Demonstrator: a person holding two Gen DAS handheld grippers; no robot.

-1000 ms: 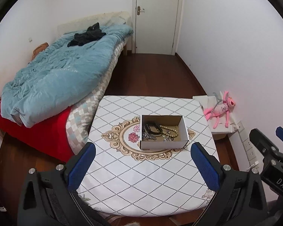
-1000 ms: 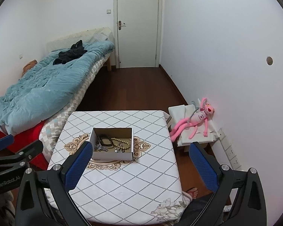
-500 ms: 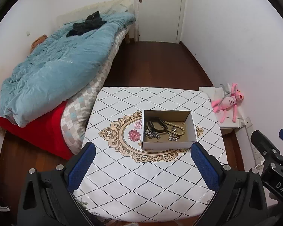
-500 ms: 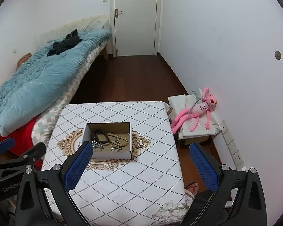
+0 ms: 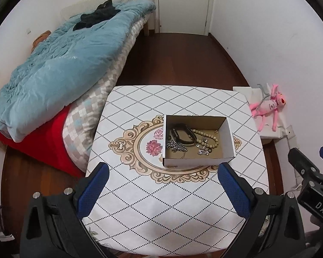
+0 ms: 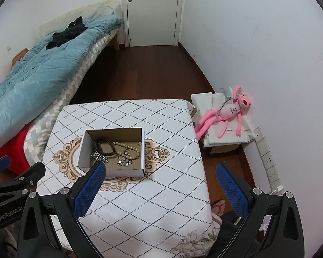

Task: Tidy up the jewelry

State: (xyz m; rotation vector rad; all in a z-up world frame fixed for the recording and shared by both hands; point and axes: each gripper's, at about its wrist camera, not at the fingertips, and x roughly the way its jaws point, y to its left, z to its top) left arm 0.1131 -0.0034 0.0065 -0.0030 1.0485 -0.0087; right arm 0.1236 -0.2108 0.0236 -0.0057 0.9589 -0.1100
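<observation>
Where a bed point(image 5: 60, 68) flanks it, the patterned table point(image 5: 172, 204) bears a box point(image 5: 197, 161).

The right tool point(image 6: 160, 177) hangs above the near part of the tabletop point(image 6: 161, 193), its blue-padded fingers point(image 6: 90, 185) spread wide with nothing between them. A white cardboard box point(image 6: 127, 173) sits toward the left half of the tabletop, on the beige ornamental pattern, and the tip of the left finger overlaps its near wall. Inside the box lie a dark band point(image 6: 104, 147), a beige bead string point(image 6: 131, 150) and silver chain pieces point(image 6: 99, 158), bunched together. The left tool point(image 6: 2, 172) shows at the left edge of the view. Beyond the tabletop's right edge a pink plush toy point(image 6: 226, 116) lies on a white stand point(image 6: 208, 105).
</observation>
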